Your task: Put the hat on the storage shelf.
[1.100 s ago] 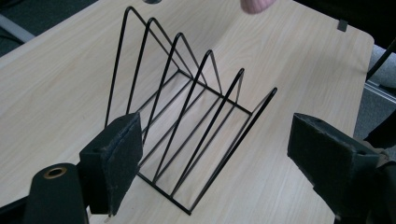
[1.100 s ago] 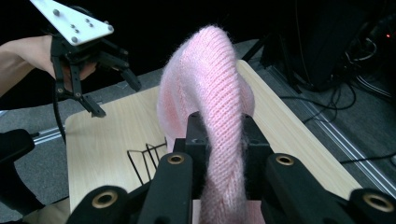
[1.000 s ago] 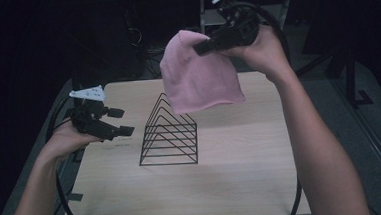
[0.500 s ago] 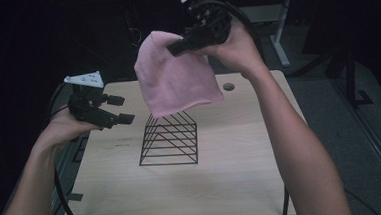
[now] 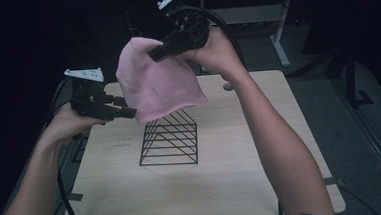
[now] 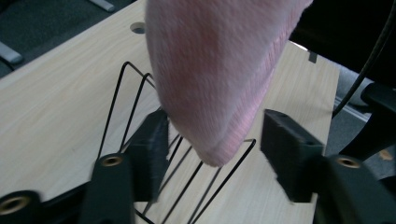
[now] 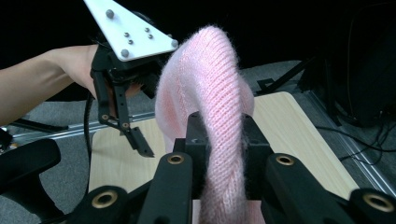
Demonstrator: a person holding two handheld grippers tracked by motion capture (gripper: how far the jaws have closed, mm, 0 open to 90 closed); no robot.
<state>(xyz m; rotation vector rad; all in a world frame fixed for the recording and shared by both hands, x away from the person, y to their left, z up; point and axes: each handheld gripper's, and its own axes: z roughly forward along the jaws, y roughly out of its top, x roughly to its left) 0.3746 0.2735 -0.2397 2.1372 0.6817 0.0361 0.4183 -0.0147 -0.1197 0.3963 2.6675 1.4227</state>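
Left tongs: jaws just closing around pink hat's lower corner, pads not yet touching. Right tongs: clamped on hat, carried left above wire rack. Two-handed hold imminent.

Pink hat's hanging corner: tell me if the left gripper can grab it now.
Probably yes. The pink hat hangs with its corner between the left gripper's jaws, which have just been closing but don't yet touch it; nothing blocks them.

fuzzy pink knitted hat; thin black wire rack; pale matt wood-grain table; matt black jaws.
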